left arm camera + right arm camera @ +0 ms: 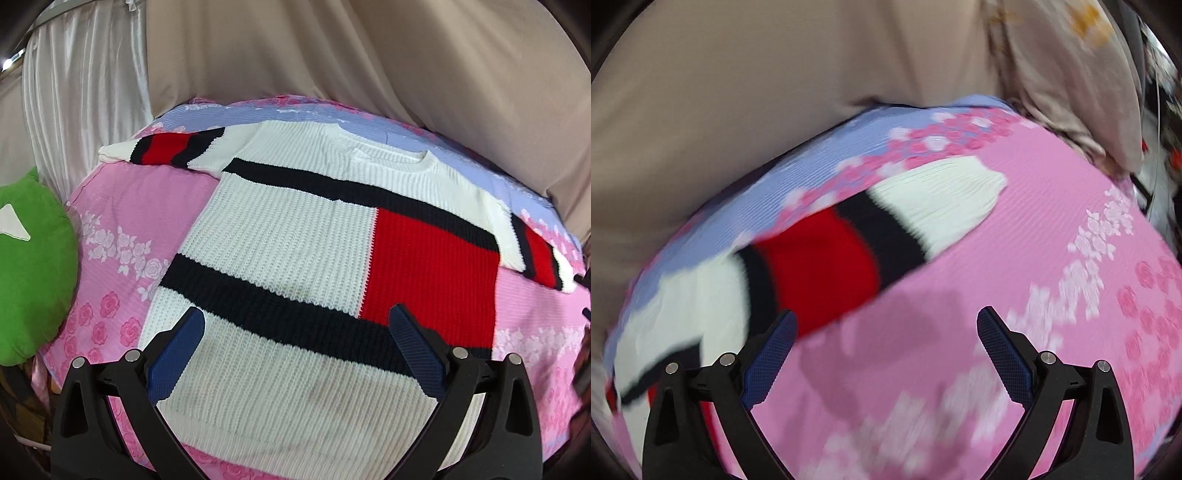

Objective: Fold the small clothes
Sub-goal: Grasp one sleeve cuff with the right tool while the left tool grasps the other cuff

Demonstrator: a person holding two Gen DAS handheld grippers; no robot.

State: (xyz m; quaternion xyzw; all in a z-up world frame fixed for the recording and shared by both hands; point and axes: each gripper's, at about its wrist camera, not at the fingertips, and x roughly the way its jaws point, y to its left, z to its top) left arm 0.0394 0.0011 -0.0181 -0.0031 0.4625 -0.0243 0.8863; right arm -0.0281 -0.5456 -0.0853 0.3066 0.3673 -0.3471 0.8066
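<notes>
both grippers poised over flat knit sweater (295, 236), fingers spread wide, holding nothing.
left gripper (297, 325) above hem; right gripper (886, 325) beside sleeve (849, 243), motion-blurred.

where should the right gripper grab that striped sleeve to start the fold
Probably at the white cuff, the sleeve's free end. It lies flat and stretched out on the pink floral sheet with bare sheet beside it, so come in low from the outer side. The right gripper is open and empty.
</notes>
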